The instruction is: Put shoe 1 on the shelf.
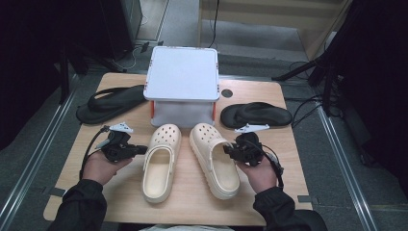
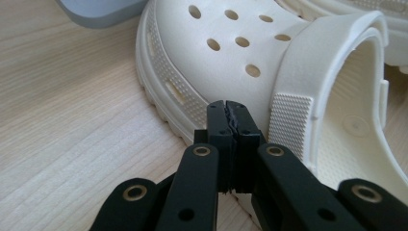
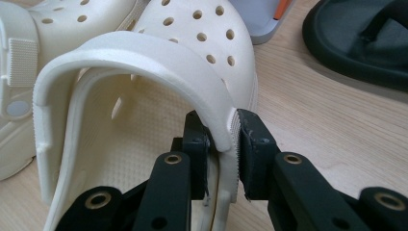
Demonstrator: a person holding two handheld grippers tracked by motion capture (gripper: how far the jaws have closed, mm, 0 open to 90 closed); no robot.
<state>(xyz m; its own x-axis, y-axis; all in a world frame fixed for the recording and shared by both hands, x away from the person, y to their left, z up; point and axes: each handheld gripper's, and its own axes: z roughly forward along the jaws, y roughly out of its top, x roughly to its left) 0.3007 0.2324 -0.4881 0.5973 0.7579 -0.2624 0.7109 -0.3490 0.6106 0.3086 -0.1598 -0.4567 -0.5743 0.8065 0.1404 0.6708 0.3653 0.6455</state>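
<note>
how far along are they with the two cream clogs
Early, it seems. Both cream clogs sit on the table before the white box. The right gripper is clamped on the right clog at its strap; that is the step in hand. The left gripper is shut on nothing beside the left clog. No clog is lifted, so moving them looks left.

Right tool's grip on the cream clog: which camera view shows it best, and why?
The right gripper view: the right tool pinches the right clog at its strap. The high view shows tool and clog small; the left gripper view shows its edge.
</note>
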